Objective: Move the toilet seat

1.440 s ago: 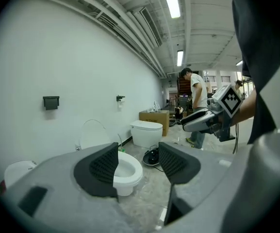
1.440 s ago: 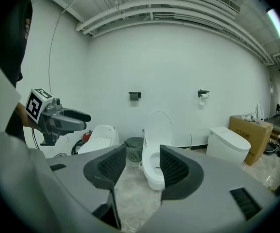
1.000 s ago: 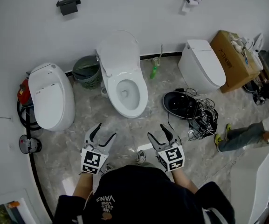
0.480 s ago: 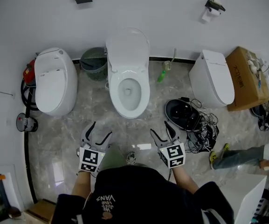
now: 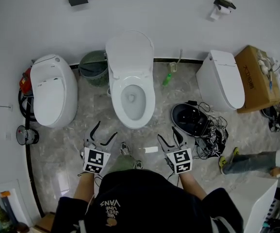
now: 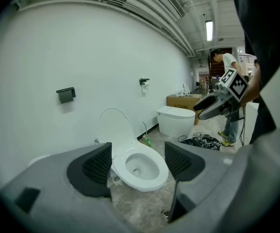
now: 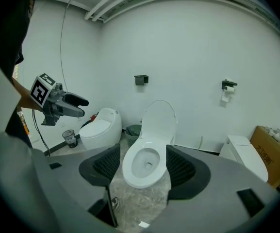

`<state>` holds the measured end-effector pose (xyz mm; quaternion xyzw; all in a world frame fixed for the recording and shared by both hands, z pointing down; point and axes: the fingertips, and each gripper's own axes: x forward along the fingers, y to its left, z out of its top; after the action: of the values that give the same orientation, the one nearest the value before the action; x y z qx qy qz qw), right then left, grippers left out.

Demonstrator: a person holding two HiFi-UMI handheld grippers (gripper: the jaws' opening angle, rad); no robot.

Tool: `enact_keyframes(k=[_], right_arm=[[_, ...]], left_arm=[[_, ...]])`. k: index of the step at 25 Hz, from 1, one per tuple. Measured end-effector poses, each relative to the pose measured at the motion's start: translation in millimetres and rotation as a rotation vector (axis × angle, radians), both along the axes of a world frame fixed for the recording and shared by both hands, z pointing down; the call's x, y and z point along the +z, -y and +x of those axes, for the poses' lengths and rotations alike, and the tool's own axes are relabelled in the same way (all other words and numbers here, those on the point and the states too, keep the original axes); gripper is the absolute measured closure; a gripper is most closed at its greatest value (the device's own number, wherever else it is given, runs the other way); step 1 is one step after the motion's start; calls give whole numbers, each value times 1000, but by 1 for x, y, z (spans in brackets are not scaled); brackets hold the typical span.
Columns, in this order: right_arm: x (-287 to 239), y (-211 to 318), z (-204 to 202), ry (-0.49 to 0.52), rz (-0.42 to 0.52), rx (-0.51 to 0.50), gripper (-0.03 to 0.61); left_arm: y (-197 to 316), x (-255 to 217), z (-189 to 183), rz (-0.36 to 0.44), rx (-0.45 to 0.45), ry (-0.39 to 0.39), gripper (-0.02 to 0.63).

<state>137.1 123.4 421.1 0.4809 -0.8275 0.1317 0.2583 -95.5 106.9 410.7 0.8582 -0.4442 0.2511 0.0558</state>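
Observation:
The middle toilet [image 5: 130, 111] stands against the wall with its lid [image 5: 129, 50] raised. Its white seat ring [image 5: 145, 99] lies flat on the bowl. My left gripper [image 5: 106, 130] hovers over the floor in front of the bowl, to the left. It is open, its jaws have just been opening, and nothing is between them. My right gripper [image 5: 167, 134] hovers in front, to the right. It is open and empty too, its jaws having also just widened. In the left gripper view the seat ring [image 6: 152, 176] shows between the pads [image 6: 97, 166]. The right gripper view frames the same seat ring [image 7: 132, 176] and lid [image 7: 159, 120].
A closed white toilet [image 5: 52, 96] stands at the left and another [image 5: 222, 79] at the right. A green waste basket [image 5: 92, 67] and a green bottle [image 5: 167, 79] flank the middle toilet. Black gear with cables [image 5: 198, 120], a cardboard box [image 5: 256, 76] and a person's legs [image 5: 251, 159] are at the right.
Both grippers have moved forward and dipped slightly toward the floor before the middle toilet. Their jaws stand a little wider. My foot now shows between them.

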Motion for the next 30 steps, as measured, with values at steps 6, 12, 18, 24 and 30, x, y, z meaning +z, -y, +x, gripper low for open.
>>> enact_keyframes(k=[6,12,18,24,30], right_arm=[[17,45,-14,-36,-21,23,301],[40,74,-33,-58,-64,16,302],[71,85,-32,-116,-138,-44,301],[113,101,-24,-190,-191,-165,276],[167,109,-14,-228,-245,-268,276]], left_arm=[[39,27,-6,-48,76,14,276],[58,59,-13,-101,134,58,285],[56,91,-2,-178,145,78,285],[54,139,10,-259,85,98,288],[47,194,31,-320,42,143,304]])
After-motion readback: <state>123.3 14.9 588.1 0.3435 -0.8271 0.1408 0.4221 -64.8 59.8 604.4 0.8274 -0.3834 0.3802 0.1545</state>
